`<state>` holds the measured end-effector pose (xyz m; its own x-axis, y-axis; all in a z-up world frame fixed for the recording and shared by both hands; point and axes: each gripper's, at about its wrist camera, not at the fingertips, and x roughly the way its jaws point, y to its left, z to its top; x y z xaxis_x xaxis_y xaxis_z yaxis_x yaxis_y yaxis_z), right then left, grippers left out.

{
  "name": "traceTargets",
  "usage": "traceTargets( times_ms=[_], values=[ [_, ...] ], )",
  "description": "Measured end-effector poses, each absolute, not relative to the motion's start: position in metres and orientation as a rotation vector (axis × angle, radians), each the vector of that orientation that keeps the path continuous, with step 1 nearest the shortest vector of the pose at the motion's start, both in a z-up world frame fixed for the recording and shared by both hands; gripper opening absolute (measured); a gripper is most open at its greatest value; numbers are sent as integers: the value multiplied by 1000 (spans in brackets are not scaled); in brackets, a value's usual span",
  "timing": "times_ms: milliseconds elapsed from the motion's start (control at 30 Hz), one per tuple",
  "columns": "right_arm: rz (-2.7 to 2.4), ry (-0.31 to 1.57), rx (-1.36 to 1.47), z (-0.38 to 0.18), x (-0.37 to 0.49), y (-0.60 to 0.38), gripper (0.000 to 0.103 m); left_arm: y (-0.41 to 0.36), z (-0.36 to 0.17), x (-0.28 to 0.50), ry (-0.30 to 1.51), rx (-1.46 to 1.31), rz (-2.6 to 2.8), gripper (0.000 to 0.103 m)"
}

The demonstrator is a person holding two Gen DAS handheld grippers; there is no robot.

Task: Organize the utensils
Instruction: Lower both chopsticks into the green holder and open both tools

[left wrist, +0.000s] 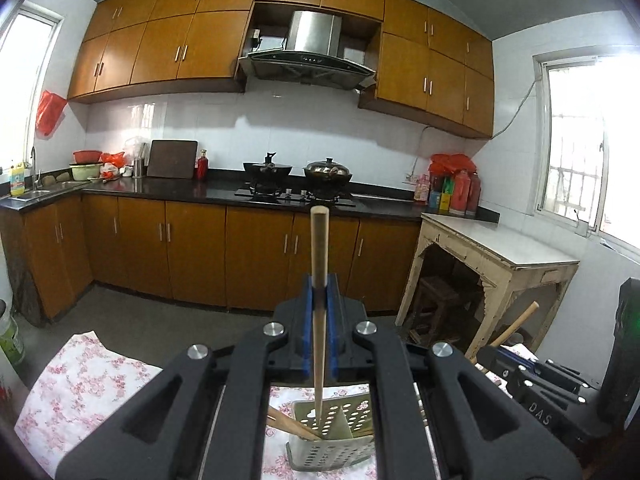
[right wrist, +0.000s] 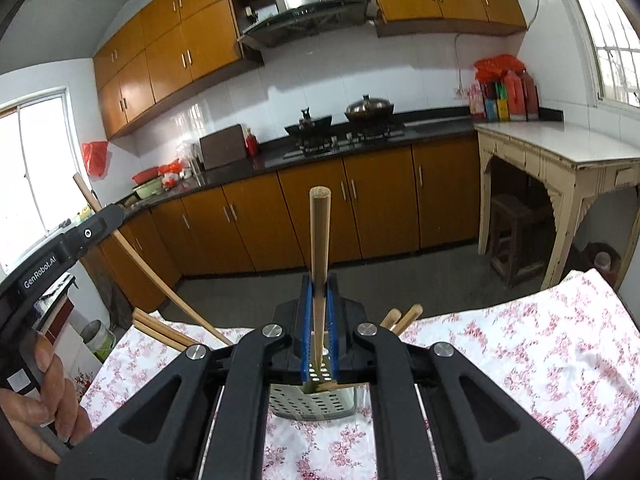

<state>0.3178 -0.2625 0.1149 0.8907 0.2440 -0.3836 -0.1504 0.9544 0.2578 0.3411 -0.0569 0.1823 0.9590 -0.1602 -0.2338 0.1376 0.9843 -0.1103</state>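
My left gripper (left wrist: 319,292) is shut on a wooden chopstick (left wrist: 319,248) that stands upright, its lower tip inside a pale perforated utensil holder (left wrist: 332,440) below. Other chopsticks (left wrist: 290,426) lean in that holder. My right gripper (right wrist: 319,292) is shut on another wooden chopstick (right wrist: 319,240), upright, its tip over the same holder (right wrist: 312,404). Two chopstick ends (right wrist: 402,318) stick out of the holder on the right. The left gripper (right wrist: 60,248) shows at the left of the right wrist view with its chopstick (right wrist: 140,260).
The holder stands on a table with a white cloth with pink flowers (right wrist: 500,360). More chopsticks (right wrist: 160,330) show at the cloth's left. A cream side table (right wrist: 560,156) with a stool under it stands at the right. Kitchen counter and cabinets (left wrist: 256,256) lie across the floor.
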Motion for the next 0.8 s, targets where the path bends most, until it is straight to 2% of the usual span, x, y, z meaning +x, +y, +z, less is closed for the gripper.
traceTargets(
  times_ms=[433, 800],
  values=[
    [207, 495, 219, 97, 337, -252, 8, -61, 150, 365, 316, -75, -148, 8],
    [203, 494, 205, 98, 339, -249, 8, -62, 143, 360, 336, -54, -164, 8]
  ],
)
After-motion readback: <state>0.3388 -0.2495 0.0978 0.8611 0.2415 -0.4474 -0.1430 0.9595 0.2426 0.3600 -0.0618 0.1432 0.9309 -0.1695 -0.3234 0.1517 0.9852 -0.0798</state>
